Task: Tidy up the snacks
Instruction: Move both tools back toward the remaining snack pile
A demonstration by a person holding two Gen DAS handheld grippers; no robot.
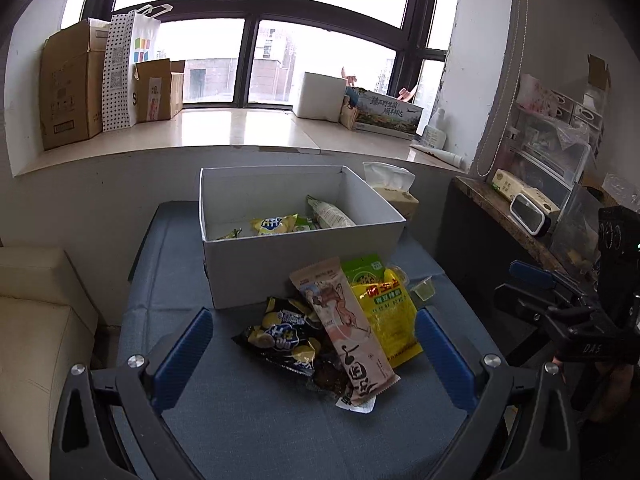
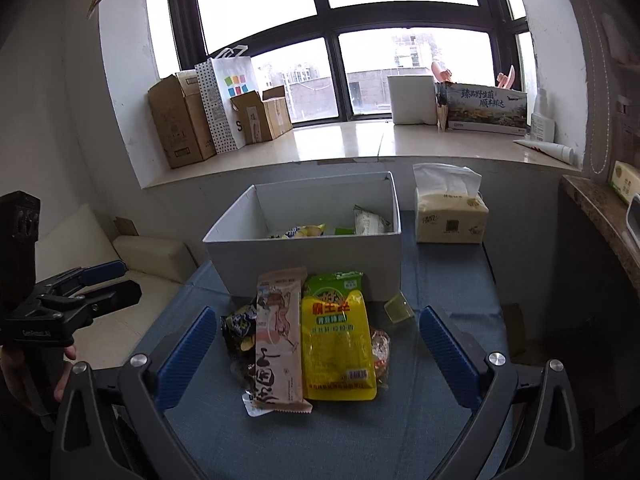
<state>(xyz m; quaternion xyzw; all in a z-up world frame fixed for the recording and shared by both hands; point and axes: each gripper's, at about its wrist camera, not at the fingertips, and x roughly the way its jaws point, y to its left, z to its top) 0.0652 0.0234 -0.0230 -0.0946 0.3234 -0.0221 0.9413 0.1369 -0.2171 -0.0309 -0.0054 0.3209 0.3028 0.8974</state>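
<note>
A pile of snacks lies on the blue table in front of a white box. On top is a long pink packet, beside it a yellow-green packet, a black-yellow chip bag and a small clear jelly cup. The box holds several packets, among them a yellow one. My left gripper is open, its fingers either side of the pile. My right gripper is open too, straddling the same pile.
A tissue pack stands right of the box. A cream sofa sits left of the table, a dark counter with clutter on the right. Cardboard boxes and a paper bag line the window sill.
</note>
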